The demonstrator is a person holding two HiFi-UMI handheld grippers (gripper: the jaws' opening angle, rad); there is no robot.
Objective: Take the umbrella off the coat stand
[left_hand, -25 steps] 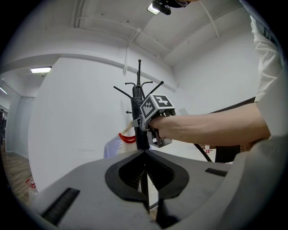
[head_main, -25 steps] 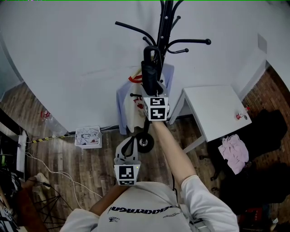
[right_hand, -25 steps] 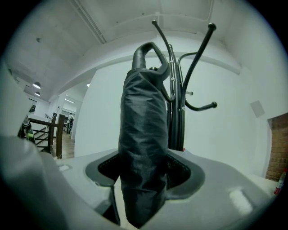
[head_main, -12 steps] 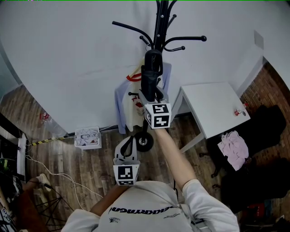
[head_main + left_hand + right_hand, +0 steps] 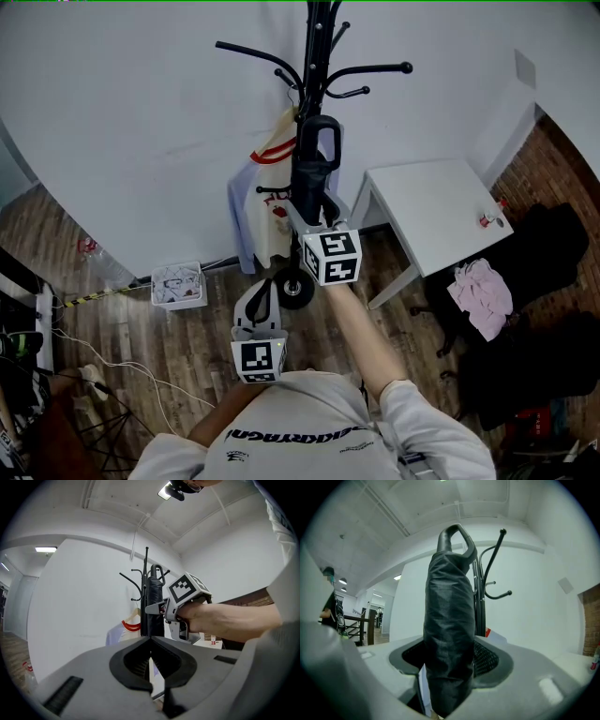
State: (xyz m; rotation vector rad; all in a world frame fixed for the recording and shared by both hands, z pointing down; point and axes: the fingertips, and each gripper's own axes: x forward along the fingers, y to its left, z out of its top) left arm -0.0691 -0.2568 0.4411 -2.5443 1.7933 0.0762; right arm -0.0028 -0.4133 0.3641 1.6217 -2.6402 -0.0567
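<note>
Head view only: surface (image 5: 427, 206) off to the tongs' right.
Right tongs (image 5: 449, 660): pinching black umbrella (image 5: 449, 606).
Left tongs (image 5: 151, 639): pressed together, empty.

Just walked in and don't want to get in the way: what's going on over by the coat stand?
A person is working with a handheld gripper in each hand. The right gripper is clamped round a folded black umbrella, held upright just in front of the coat stand. The umbrella's loop handle looks clear of the hooks. The left gripper is shut with nothing in it, held low near the person's body.
</note>
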